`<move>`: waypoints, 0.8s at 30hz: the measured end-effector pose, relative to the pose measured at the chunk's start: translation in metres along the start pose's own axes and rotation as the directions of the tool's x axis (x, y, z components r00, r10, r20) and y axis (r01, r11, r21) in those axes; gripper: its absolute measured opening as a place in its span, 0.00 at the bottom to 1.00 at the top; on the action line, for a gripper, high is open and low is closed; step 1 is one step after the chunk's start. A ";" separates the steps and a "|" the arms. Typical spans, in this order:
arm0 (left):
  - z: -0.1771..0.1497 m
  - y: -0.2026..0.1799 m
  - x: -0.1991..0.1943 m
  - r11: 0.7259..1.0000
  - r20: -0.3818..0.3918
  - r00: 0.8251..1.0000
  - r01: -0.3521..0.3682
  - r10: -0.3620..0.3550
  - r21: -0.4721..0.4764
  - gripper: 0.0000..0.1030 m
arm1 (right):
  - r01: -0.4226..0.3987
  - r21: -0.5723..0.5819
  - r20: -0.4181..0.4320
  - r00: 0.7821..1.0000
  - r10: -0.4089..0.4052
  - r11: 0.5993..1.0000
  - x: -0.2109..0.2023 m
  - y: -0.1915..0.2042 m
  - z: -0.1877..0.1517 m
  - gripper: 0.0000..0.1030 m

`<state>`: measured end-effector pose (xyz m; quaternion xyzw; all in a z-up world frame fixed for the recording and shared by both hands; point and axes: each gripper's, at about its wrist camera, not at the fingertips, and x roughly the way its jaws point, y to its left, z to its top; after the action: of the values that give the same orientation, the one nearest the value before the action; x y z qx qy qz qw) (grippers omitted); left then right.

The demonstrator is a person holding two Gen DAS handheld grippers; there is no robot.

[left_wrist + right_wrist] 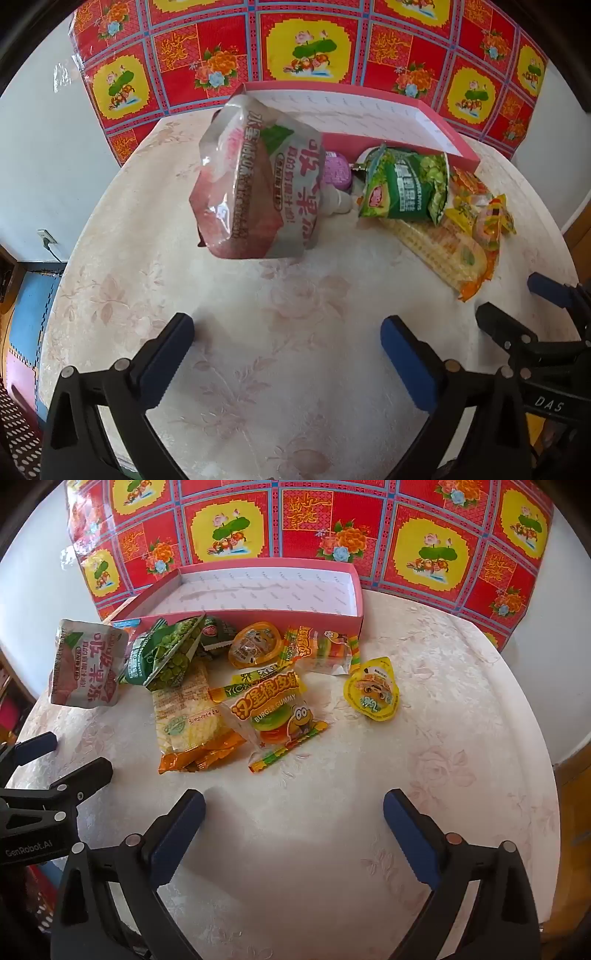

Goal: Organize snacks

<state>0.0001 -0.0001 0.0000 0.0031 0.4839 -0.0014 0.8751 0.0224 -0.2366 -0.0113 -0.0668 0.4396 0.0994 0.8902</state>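
A pink open box (347, 622) (461, 147) stands at the back of the round table, and no snacks show inside it. Before it lie snacks: a pink jelly pouch (255, 188) (86, 664), a green pea bag (402, 184) (166, 657), a yellow wafer pack (192, 720) (447, 247), two burger gummy packs (280, 716) (321, 650) and two yellow jelly cups (371, 694) (255, 644). My left gripper (288, 354) is open and empty, short of the pouch. My right gripper (293, 834) is open and empty, short of the gummy pack.
A red and yellow patterned cloth (295, 520) hangs on the wall behind the table (424, 775). A purple cup (336, 171) and a white bottle cap (341, 201) lie behind the pouch. The right gripper shows at the right edge of the left wrist view (517, 306).
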 end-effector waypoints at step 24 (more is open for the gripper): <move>0.000 0.000 0.000 1.000 0.002 1.000 0.000 0.000 0.000 1.00 | 0.000 0.000 0.008 1.000 0.000 1.000 -0.001 0.000 -0.001 0.96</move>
<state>0.0000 0.0000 0.0000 0.0029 0.4828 -0.0014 0.8757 0.0212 -0.2373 -0.0113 -0.0665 0.4360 0.0998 0.8919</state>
